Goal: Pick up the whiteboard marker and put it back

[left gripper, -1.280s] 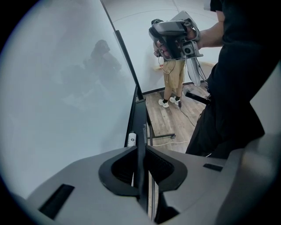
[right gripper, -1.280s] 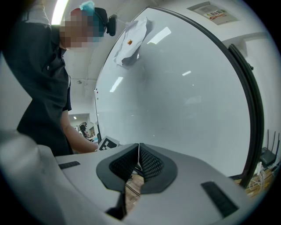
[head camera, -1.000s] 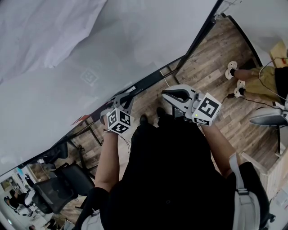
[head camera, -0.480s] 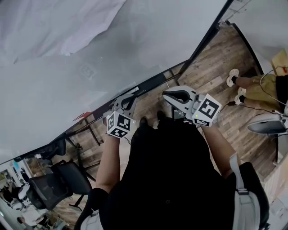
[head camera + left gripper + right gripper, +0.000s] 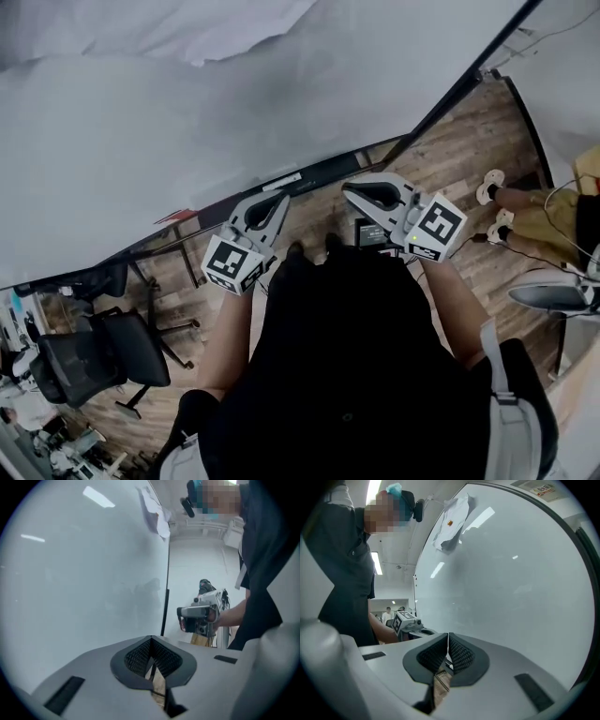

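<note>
Left tool [image 5: 277, 201], jaws just closed to a touch with nothing between, and right tool [image 5: 352, 191], likewise pressed together, both before whiteboard [image 5: 187, 122]; whiteboard marker in neither (perhaps the pale stick [image 5: 281, 180] on its ledge), judged light, stiff, slick: take mid-barrel.

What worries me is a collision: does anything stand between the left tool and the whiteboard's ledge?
Nothing visible does. The left tool, its jaws just closed on nothing, hangs in front of the ledge with only air between them.
</note>
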Motion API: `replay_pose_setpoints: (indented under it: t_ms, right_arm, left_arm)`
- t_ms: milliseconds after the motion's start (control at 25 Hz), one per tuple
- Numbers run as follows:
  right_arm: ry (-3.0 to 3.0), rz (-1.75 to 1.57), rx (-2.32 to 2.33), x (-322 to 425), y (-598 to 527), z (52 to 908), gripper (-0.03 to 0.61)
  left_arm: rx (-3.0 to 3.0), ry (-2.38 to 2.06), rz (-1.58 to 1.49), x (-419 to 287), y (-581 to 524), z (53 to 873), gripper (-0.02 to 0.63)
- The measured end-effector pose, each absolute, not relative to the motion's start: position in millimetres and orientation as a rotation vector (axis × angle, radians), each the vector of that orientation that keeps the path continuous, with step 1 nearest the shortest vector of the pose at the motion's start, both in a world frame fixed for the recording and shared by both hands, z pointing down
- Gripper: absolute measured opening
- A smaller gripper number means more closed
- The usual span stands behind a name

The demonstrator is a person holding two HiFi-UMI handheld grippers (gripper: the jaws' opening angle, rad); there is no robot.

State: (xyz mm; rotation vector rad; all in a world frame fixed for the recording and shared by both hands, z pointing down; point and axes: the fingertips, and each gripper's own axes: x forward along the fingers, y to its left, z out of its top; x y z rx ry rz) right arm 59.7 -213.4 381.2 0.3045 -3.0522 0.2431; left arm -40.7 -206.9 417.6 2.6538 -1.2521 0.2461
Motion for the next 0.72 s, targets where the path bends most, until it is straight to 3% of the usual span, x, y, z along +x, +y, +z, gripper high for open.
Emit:
replay_pose_setpoints:
  t_ms: [320,720]
  right_arm:
    - [-3.073,0.214,0.197,52.9,-222.2,375.4,0.020]
    - [-3.080,0.261,-0.007,15.3,-192.1,396.7,0.020]
  left_arm:
    - [2.545,-1.289,0.000,-54.6,-183.8,400.3,0.012]
    - [2.444,-1.349,0.030,-64.2,-130.1,414.6,0.012]
